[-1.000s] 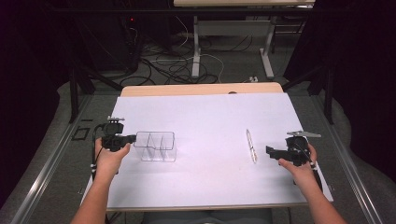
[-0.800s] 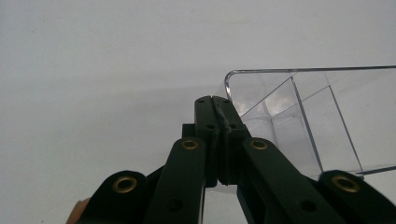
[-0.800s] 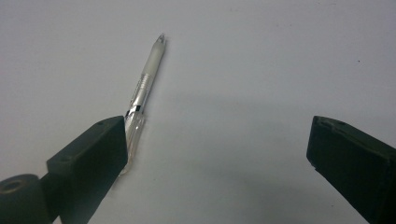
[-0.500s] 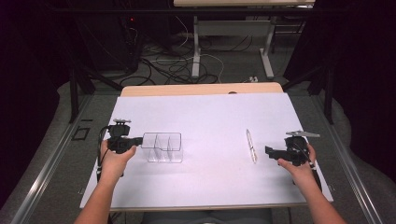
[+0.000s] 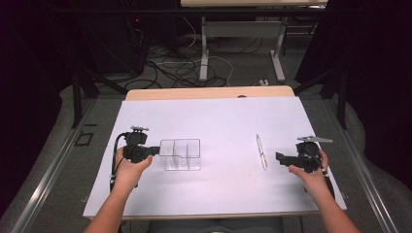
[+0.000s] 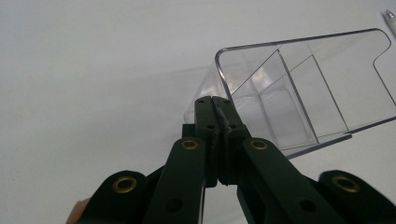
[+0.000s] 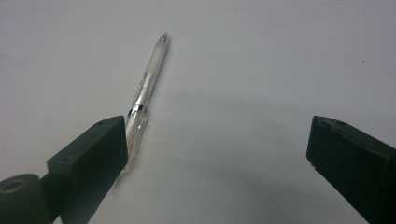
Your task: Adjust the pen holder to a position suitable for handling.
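Seen from the high view, a white table [image 5: 218, 194] carries two things: a clear plastic organiser [image 5: 180, 154] with three compartments at the left, and a pale pen [image 5: 261, 151] at the right, well apart from it; the pen lies roughly lengthwise, away from the person. The left gripper [image 5: 156, 149] sits in the person's left hand [image 5: 130, 167], pointing level toward the organiser, its tips at the organiser's near-left wall; a cable trails from it down past the wrist. The right gripper [image 5: 279, 158] rests in the right hand [image 5: 307, 171], pointing left toward the pen, near it yet apart from it; a grey three-cornered plate sits on its top.

Left gripper view: the two black jaws stand pressed together, no gap between them, and their tips lie against the upper edge of the organiser's [image 6: 303, 88] end wall; whether that thin wall is pinched between them I cannot tell. The organiser stands on the white surface with its dividers plain through the clear plastic; the tip of the pen [image 6: 390, 18] peeks in at the top right corner.

Right gripper view: the jaws stand wide apart, one at each lower corner, bare table between them; the pen [image 7: 147, 86] lies slanted on the table, its clear end just beside the left jaw and partly hidden behind it, its point aimed away; nothing is gripped.
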`<state>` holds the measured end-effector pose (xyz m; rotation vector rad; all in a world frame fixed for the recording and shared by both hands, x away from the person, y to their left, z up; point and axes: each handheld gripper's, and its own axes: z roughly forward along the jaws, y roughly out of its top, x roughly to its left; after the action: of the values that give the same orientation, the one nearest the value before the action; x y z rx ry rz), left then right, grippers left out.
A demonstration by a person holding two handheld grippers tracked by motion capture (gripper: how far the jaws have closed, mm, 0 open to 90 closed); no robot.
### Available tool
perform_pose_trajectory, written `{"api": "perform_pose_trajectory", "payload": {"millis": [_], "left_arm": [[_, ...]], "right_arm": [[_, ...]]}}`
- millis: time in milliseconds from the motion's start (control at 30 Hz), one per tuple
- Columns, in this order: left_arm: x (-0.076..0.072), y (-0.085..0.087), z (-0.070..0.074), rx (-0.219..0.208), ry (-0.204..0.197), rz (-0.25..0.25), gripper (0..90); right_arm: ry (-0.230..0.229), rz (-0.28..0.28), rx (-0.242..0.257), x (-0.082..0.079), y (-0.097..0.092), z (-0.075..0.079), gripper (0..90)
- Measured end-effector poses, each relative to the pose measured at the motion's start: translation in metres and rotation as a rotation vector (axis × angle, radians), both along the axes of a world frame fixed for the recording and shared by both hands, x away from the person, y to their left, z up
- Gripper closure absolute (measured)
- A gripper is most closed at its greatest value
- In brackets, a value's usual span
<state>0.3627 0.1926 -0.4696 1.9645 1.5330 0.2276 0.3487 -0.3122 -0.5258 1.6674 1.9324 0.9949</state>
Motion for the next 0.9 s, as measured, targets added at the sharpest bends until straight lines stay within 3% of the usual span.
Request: {"api": "perform_pose_trajectory", "payload": {"millis": [333, 733, 900], "left_arm": [[0.000, -0.010, -0.001, -0.024, 0.001, -0.017, 90.0], [0.002, -0.034, -0.004, -0.017, -0.004, -0.060, 90.0], [0.002, -0.034, -0.005, -0.028, -0.006, -0.063, 90.0]], "right_arm": [[0.005, 0.003, -0.002, 0.000, 0.001, 0.000, 4.9], [0.006, 0.003, -0.003, 0.000, 0.002, 0.000, 5.0], [0.006, 0.007, -0.008, 0.000, 0.002, 0.000, 6.0]]}}
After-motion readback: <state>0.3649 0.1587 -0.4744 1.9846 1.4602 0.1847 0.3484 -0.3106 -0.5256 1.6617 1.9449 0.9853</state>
